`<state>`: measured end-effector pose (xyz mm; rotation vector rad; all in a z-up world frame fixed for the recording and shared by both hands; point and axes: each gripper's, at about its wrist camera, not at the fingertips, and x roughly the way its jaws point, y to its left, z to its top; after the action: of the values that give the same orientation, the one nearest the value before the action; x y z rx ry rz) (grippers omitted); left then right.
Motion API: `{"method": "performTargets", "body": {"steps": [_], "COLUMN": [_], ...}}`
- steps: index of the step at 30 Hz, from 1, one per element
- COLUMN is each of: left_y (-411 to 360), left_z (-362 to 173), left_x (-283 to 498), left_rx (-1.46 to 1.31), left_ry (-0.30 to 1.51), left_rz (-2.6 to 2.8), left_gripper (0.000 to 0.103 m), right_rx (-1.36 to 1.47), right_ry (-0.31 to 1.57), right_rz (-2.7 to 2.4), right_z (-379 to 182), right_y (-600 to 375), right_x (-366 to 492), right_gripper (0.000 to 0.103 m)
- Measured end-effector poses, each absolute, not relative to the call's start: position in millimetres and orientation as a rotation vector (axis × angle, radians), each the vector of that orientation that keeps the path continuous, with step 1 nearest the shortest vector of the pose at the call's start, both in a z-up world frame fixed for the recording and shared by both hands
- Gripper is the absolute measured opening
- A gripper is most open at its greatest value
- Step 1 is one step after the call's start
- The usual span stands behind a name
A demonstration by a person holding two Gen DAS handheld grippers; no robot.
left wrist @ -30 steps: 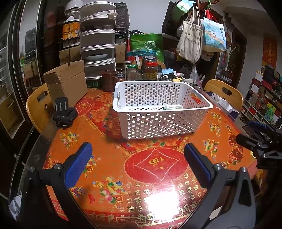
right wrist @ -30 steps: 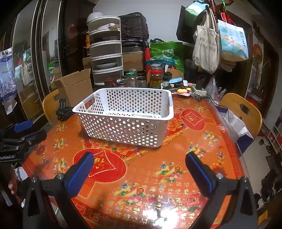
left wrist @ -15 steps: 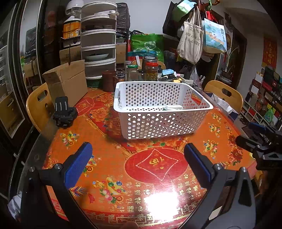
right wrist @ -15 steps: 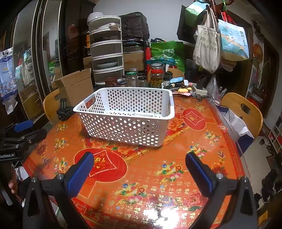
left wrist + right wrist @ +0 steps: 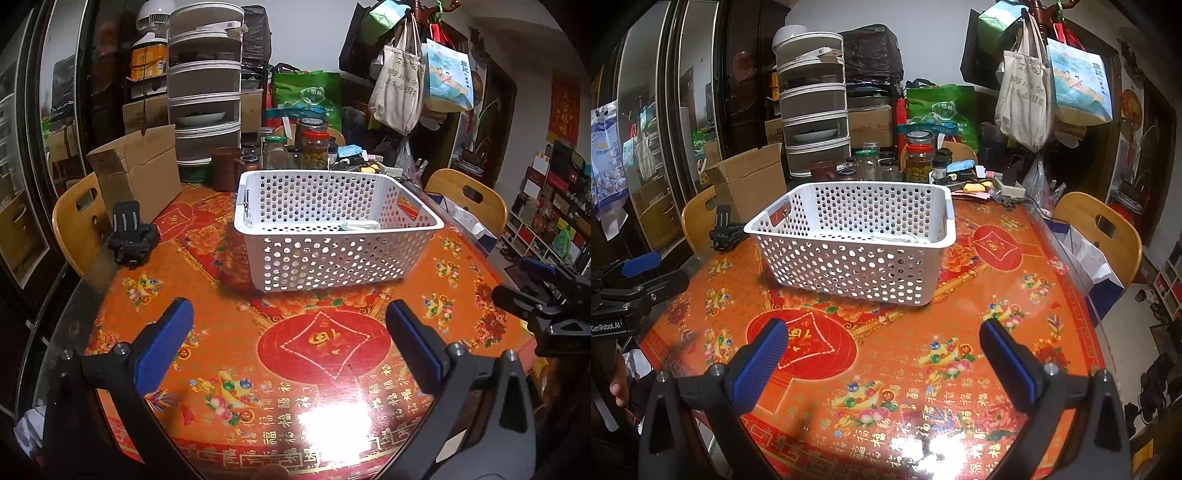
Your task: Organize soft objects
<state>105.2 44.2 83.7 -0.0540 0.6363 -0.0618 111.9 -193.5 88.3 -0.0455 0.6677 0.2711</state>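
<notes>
A white perforated basket (image 5: 332, 254) stands in the middle of the round table; it also shows in the right wrist view (image 5: 857, 266). A pale soft item (image 5: 360, 224) lies inside it, seen as a thin white edge in the right wrist view (image 5: 894, 239). My left gripper (image 5: 288, 332) is open and empty, above the near table edge, short of the basket. My right gripper (image 5: 882, 350) is open and empty, also short of the basket. Each gripper shows at the side of the other's view: the right one (image 5: 535, 291), the left one (image 5: 646, 273).
The table has a red-orange patterned cloth (image 5: 321, 343) under glass. A black mount (image 5: 131, 236) and a cardboard box (image 5: 136, 173) sit at the left. Jars (image 5: 314, 147) and clutter crowd the far edge. Wooden chairs (image 5: 1100, 229) ring the table.
Almost nothing has moved. Both grippers stay open and hold their places, with only a slight drift of the views.
</notes>
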Motion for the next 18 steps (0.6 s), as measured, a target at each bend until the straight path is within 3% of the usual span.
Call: {"method": "performTargets", "body": {"steps": [18], "left_y": [36.9], "left_z": [83.0], "left_x": [104.7], "left_rx": [-0.030], "left_ry": [0.626], "left_rz": [-0.071], "left_gripper": [0.103], "right_rx": [-0.045], "right_ry": [0.674], "right_rz": [0.271], "right_z": [84.5], "right_y": [-192.8], "right_x": [108.3], "right_gripper": [0.103]}}
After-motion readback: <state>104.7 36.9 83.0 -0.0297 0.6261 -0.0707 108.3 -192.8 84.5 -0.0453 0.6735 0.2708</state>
